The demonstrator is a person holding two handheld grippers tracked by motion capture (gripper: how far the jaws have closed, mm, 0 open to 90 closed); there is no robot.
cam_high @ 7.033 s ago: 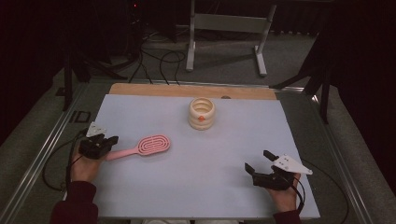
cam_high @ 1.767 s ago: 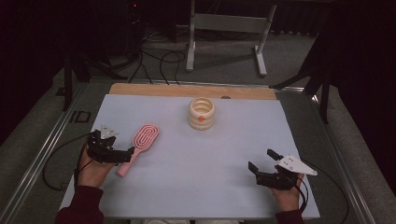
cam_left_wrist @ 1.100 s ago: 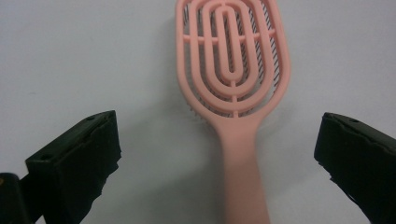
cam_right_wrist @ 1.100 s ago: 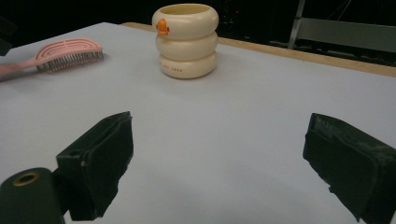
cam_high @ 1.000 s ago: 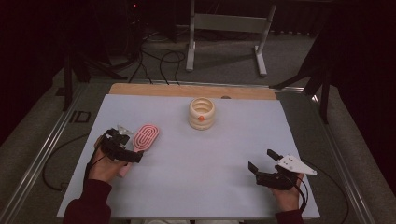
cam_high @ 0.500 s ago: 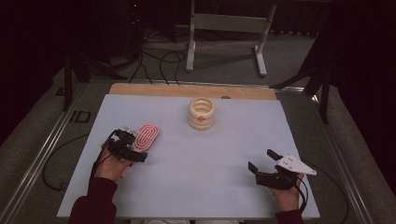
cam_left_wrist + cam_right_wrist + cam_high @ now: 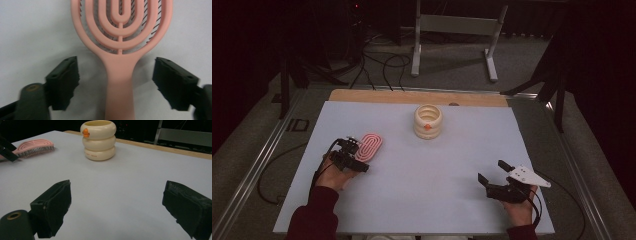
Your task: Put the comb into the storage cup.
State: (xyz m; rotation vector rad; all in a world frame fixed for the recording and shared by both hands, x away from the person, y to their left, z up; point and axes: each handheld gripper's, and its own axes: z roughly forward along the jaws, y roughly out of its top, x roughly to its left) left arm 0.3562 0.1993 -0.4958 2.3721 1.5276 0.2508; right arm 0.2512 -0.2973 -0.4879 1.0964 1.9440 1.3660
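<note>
A pink vented hairbrush point(image 7: 371, 145) lies bristles down on the pale sheet, head pointing away from the person. My left gripper point(image 7: 356, 156) straddles its handle point(image 7: 119, 82). The jaws have just been closing, but a gap remains on each side and neither pad touches the handle. A cream ringed cup point(image 7: 428, 121) with an orange spot stands upright at the far middle. My right gripper point(image 7: 492, 171) rests low at the near right, open with nothing between its jaws. In the right gripper view point(image 7: 117, 207) it faces the cup point(image 7: 98, 140) and the brush point(image 7: 35, 146).
The pale sheet point(image 7: 452, 165) covers the table, with a wooden strip point(image 7: 412, 96) along its far edge. Metal rails run down both sides. Behind the table stand a metal frame point(image 7: 452, 30) and loose cables on the floor.
The brush has turned from lying crosswise to pointing away and sits further toward the middle. My left hand has followed it and now straddles the handle. The right gripper has stayed put.
</note>
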